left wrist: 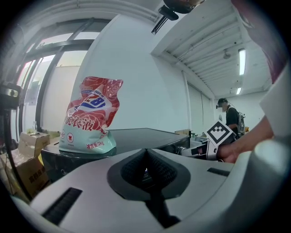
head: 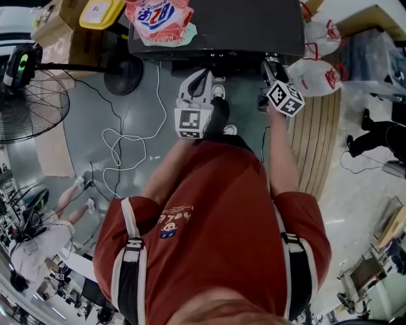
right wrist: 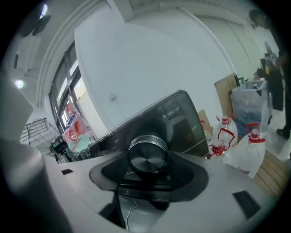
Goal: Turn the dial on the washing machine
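The black washing machine (head: pixel 254 25) stands at the top of the head view, with a pink and red detergent bag (head: pixel 158 19) on its lid. In the right gripper view its round metal dial (right wrist: pixel 146 152) sits between the ribbed pads, and my right gripper (right wrist: pixel 148 169) is shut on it, rolled to one side. From above, the right gripper (head: pixel 269 65) reaches the machine's front edge and hides the dial. My left gripper (head: pixel 203 76) hovers just before the machine's front, its jaws together on nothing. The left gripper view shows the bag (left wrist: pixel 88 116) on the lid and the right gripper's marker cube (left wrist: pixel 221 134).
A floor fan (head: pixel 28 101) stands at the left, and cables (head: pixel 127 139) loop over the floor. White jugs with red handles (head: pixel 317 76) sit right of the machine beside wooden slats (head: pixel 317 139). Cardboard boxes (head: pixel 57 25) are at the top left. Another person (head: pixel 380 136) is at the right.
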`<state>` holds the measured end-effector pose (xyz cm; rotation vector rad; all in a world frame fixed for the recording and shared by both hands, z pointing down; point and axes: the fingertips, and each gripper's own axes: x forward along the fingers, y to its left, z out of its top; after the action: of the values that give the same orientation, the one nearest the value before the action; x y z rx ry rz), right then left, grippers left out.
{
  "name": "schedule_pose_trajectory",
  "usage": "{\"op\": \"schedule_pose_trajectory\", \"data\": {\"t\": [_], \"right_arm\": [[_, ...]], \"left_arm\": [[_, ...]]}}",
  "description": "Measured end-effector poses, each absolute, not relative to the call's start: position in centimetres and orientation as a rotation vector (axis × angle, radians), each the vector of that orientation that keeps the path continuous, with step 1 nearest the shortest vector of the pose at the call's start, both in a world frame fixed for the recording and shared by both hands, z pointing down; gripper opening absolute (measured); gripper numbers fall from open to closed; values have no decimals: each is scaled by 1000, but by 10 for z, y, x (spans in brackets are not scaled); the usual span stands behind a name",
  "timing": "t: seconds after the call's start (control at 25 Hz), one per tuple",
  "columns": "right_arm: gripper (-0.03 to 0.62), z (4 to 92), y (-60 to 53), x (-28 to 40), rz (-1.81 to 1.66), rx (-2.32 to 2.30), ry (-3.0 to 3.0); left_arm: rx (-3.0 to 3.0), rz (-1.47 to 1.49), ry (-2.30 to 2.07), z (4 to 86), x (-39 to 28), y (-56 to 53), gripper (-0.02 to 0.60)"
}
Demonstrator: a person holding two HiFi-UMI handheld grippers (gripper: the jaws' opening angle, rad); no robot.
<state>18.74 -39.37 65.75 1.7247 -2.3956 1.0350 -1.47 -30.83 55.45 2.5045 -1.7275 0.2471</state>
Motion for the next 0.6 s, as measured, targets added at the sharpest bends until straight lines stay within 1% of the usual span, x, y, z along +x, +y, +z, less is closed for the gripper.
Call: {"op": "schedule_pose_trajectory", "data": {"t": [0.6], "right_arm": [[276,656,-391,188,1121,1735,-2427]], "left_arm": [[2540,256,-1695,549,-7,-303,9]]}}
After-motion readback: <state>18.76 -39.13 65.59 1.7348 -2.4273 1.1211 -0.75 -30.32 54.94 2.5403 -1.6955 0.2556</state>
